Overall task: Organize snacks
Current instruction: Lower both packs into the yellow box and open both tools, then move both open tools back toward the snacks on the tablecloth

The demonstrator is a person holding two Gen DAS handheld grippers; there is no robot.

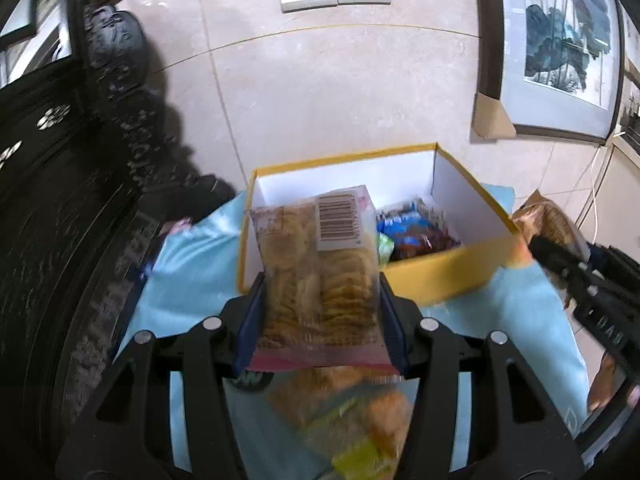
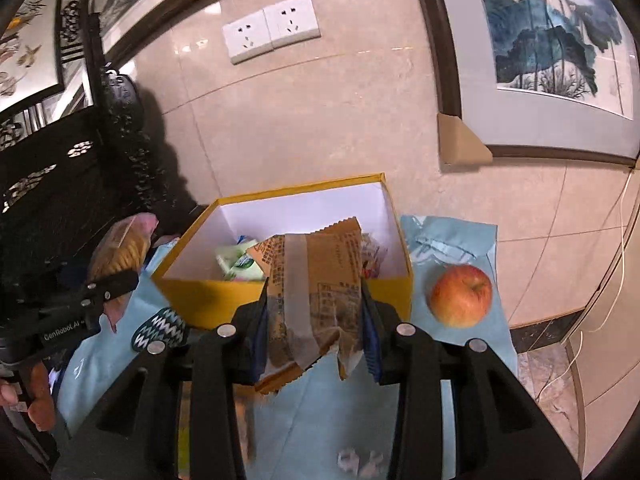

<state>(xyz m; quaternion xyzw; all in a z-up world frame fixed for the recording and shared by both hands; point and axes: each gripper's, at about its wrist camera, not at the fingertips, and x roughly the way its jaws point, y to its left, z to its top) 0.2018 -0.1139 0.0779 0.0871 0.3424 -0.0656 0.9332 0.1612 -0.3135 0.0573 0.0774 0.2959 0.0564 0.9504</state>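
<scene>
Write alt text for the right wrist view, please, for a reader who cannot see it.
The right claw grips a brown snack packet in front of an open yellow box holding other snacks. An apple sits on the light blue cloth right of the box; the left claw holds a biscuit pack at left.

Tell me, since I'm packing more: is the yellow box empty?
Not empty: the yellow box is open, with several wrapped snacks lying inside.

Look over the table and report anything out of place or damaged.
One thing stands out: an apple sits alone on the blue cloth, right of the yellow box holding wrapped snacks. It is fresh fruit, not packaged. The brown packet in the right gripper looks crumpled.
</scene>
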